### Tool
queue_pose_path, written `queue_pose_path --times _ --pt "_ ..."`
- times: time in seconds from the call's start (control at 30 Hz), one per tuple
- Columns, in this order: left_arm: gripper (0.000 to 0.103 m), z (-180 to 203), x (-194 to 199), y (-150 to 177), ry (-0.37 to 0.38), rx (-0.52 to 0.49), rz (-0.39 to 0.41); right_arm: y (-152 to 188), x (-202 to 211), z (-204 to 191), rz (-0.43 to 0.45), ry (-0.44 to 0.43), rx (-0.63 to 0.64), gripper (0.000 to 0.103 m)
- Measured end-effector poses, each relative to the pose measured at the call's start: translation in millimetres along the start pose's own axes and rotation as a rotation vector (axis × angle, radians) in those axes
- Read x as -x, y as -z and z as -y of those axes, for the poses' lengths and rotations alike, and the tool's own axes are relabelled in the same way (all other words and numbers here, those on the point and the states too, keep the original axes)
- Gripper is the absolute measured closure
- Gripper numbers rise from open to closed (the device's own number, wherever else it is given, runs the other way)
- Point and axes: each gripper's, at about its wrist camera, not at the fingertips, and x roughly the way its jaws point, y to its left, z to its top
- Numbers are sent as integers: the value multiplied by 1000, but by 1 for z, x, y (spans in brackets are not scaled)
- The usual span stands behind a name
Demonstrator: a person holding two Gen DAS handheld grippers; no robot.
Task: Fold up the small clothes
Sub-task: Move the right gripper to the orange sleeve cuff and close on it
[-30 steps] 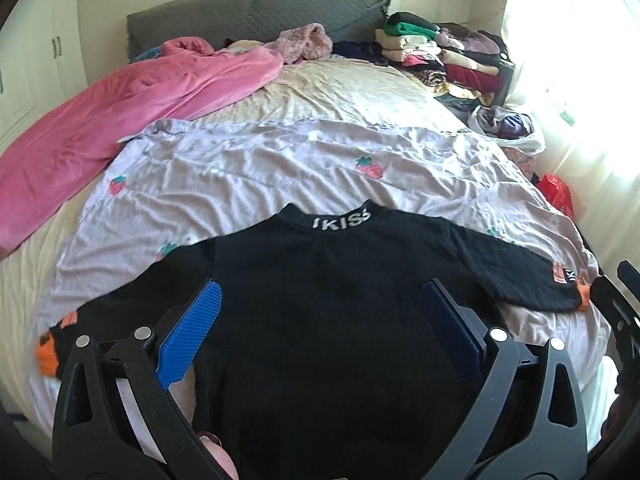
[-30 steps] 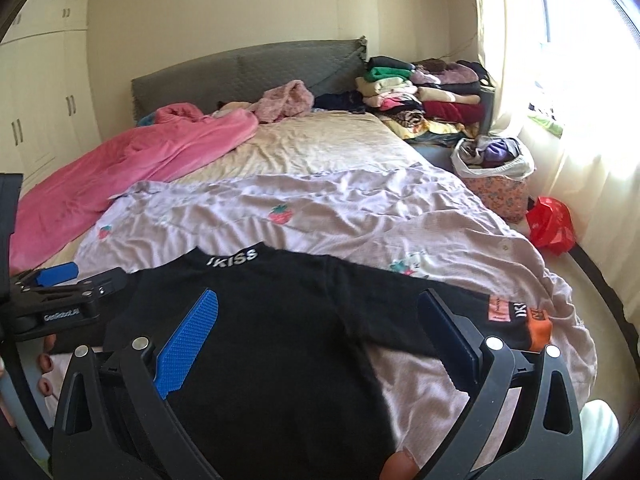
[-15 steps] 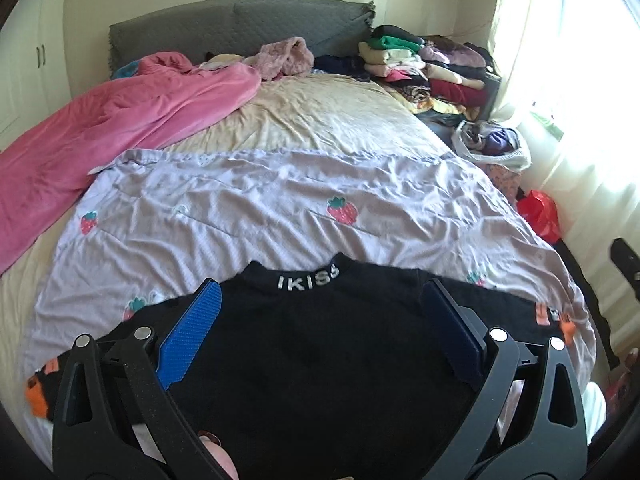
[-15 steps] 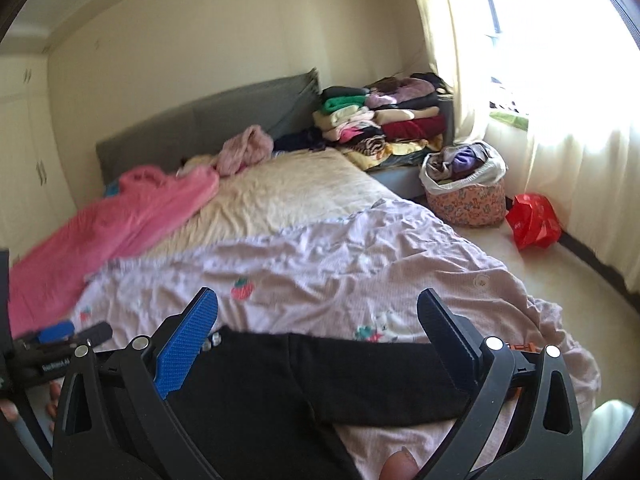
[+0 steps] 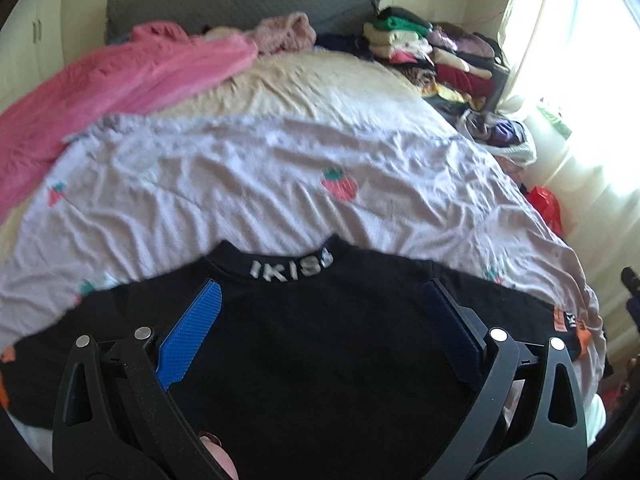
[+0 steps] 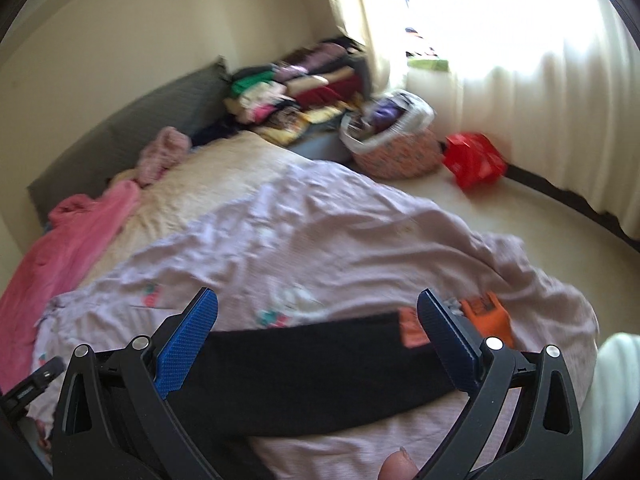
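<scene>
Under the left gripper point(image 5: 320, 320), spread wide and gripping nothing, a black top point(image 5: 320, 360) is lying flat on the bed point(image 5: 280, 184), looking soft and limp, while its sleeve point(image 6: 320, 368) is crossing below the equally spread right gripper point(image 6: 318, 332), likely best pinched near the cuff point(image 6: 490, 314).

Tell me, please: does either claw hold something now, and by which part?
Nothing is held. The left claw stands open over the black top; the right claw stands open over its sleeve.
</scene>
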Motion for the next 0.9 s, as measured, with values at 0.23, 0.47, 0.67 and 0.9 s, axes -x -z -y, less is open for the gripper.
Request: queue_pose_path --times 0.23,0.47,0.67,0.9 --pt "9 7 -31 17 -5 -17 -54 18 -27 41 -66 9 -109 4" --pt "9 20 -51 36 13 -71 -90 31 -46 75 -103 77 -174 4" --pt "9 39 -64 51 34 -119 -126 40 -57 104 -119 136 -255 4" --pt "9 50 -79 62 18 -144 -164 54 -79 130 -195 208 -284 4"
